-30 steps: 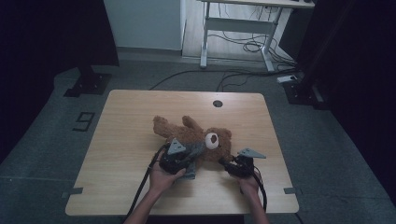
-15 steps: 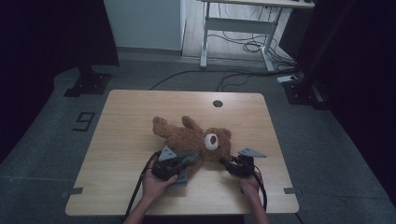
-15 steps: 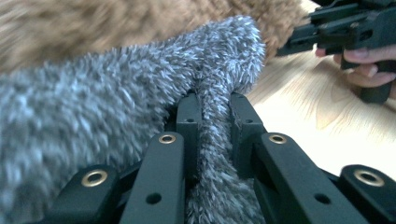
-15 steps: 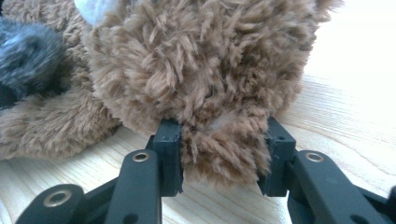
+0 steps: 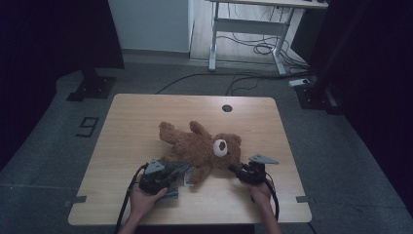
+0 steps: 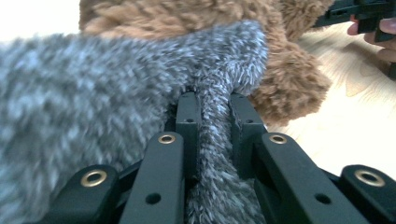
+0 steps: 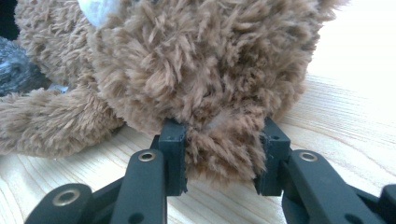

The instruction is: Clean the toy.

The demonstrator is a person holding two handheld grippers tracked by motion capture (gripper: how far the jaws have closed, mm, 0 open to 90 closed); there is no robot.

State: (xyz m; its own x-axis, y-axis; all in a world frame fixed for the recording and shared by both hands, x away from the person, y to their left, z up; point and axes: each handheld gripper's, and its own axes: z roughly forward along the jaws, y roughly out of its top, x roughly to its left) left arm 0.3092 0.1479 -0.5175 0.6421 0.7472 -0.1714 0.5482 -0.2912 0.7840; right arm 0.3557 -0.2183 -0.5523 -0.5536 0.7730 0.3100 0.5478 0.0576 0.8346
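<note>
A brown teddy bear [image 5: 199, 146] lies on its back in the middle of the wooden table [image 5: 146, 112], head toward the right. My left gripper [image 5: 181, 171] is at the bear's near side, shut on a fold of grey fuzzy cloth [image 5: 171, 170]. In the left gripper view the cloth [image 6: 93, 93] bunches between my jaws [image 6: 212, 107], with the bear [image 6: 289, 79] behind it. My right gripper [image 5: 233, 168] is at the bear's head. Its jaws [image 7: 219, 135] have just been closing and now pinch a lump of the bear's fur [image 7: 201, 60].
A round cable hole [image 5: 227, 107] lies near the table's far edge. Beyond the table stand a white desk frame [image 5: 243, 29] with floor cables and a black stand base [image 5: 92, 87]. The other hand's gripper [image 6: 355, 11] shows at the top right of the left gripper view.
My left gripper has pulled toward the near left with the grey cloth, lower over the table. The right hand has kept its place at the bear's head.
</note>
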